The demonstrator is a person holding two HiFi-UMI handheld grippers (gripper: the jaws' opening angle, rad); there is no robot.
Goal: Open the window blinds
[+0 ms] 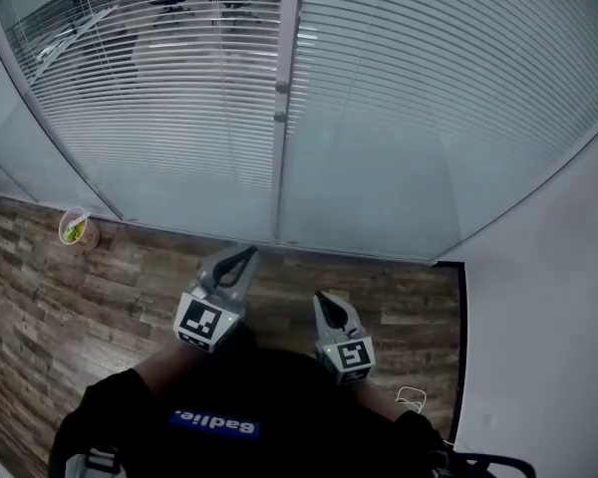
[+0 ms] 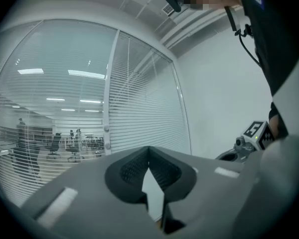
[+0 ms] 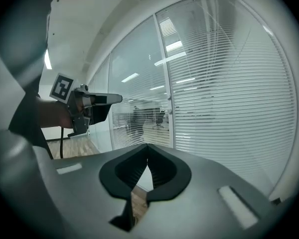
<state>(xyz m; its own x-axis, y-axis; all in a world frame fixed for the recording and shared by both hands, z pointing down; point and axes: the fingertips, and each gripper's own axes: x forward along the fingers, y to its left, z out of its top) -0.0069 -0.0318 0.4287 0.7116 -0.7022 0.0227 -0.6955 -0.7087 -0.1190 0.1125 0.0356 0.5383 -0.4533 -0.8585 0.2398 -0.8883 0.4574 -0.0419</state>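
White horizontally striped blinds [image 1: 448, 78], brown wood-grain floor [image 1: 40, 317], grey left gripper [image 1: 247, 254] and right gripper [image 1: 322, 296] with black-and-white square markers [image 1: 201, 324].

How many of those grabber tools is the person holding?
2. The left gripper is low in the head view, left of centre; the right gripper sits beside it on the right. Both point toward the blinds, jaws shut, empty.

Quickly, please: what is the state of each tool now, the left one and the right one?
Left tool: closed, holding nothing.
Right tool: closed, holding nothing.
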